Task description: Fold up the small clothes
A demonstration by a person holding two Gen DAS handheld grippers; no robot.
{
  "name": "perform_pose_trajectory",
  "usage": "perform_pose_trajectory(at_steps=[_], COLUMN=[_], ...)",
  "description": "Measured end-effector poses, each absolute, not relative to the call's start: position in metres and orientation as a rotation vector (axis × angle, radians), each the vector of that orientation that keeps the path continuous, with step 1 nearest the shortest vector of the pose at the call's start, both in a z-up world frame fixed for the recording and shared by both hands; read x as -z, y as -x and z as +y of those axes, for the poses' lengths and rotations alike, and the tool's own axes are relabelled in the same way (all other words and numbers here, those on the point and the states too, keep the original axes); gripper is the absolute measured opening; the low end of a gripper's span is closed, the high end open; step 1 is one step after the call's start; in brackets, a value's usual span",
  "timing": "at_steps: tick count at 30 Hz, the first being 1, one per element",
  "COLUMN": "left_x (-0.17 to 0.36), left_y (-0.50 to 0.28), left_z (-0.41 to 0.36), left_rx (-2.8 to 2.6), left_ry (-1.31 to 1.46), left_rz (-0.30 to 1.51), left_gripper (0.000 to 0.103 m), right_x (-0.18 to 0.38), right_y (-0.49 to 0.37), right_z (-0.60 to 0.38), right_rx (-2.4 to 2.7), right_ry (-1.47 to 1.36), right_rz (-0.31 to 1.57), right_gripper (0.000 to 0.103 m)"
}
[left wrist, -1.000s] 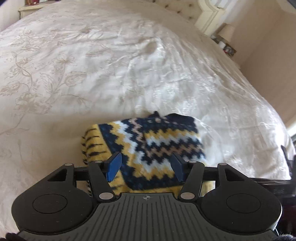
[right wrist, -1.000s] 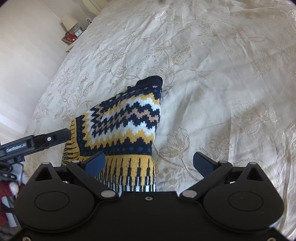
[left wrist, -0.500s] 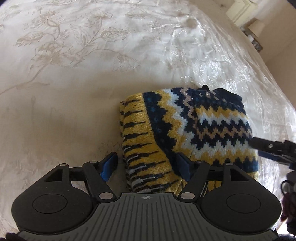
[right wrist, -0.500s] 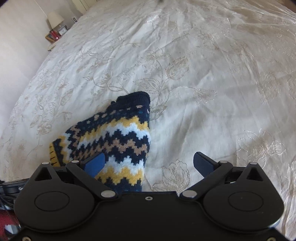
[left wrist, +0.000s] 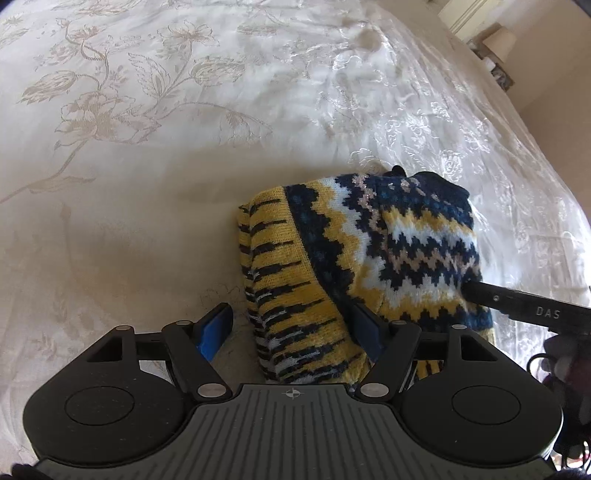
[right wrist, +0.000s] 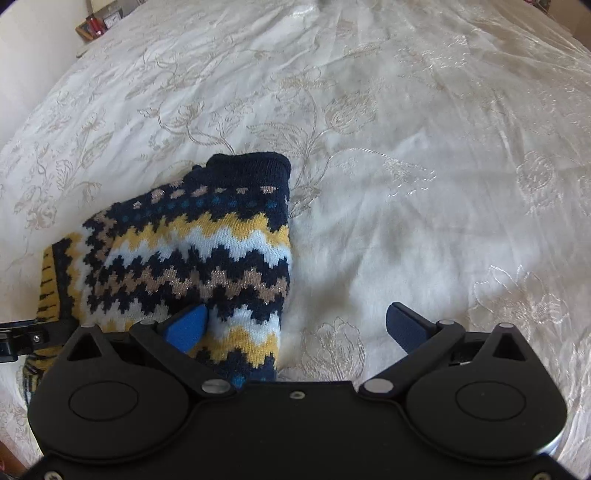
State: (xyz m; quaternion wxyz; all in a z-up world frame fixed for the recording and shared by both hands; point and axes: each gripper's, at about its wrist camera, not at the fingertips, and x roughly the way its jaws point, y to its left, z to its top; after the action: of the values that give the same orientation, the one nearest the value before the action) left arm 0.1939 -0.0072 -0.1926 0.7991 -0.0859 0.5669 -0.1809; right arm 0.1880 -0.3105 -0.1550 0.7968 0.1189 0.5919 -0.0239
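A folded knit sweater [left wrist: 369, 251] with yellow, navy and white zigzag bands lies on the cream bedspread [left wrist: 147, 184]. My left gripper [left wrist: 291, 332] hovers open over its striped yellow left edge. The left pad stands clear over the bedspread and the right pad is above the knit. In the right wrist view the sweater [right wrist: 192, 251] fills the lower left. My right gripper [right wrist: 295, 328] is open wide astride its right edge, left fingertip over the knit and right fingertip over the bedspread [right wrist: 406, 184]. The right gripper's finger [left wrist: 524, 310] pokes in over the sweater's right side.
The floral embroidered bedspread stretches far behind and beside the sweater. A nightstand with a lamp [left wrist: 498, 44] stands past the bed's far corner, where a nightstand [right wrist: 98, 26] shows at top left. The left gripper's finger [right wrist: 22, 336] shows at the left edge.
Both grippers tipped downward and came closer to the sweater. The left one shifted to the sweater's left edge and its jaws widened. The right one shifted toward the right edge.
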Motion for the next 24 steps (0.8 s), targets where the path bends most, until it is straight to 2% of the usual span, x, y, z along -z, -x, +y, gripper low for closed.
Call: perform_pose_trajectory(at_steps=[10, 24], left_x=[0.189, 0.160], left_y=[-0.166, -0.126], left_z=[0.011, 0.028], left_rx=[0.471, 0.382], left_ry=[0.089, 0.090], left_rz=[1.188, 1.103], left_gripper=[0.070, 0.070], right_x=[0.147, 0.128], right_y=[-0.117, -0.103], right_z=[-0.295, -0.276], right_rx=[0.138, 0.039], right_ry=[-0.271, -0.202], right_rz=[1.269, 1.234], right_gripper=[0.102, 0.102])
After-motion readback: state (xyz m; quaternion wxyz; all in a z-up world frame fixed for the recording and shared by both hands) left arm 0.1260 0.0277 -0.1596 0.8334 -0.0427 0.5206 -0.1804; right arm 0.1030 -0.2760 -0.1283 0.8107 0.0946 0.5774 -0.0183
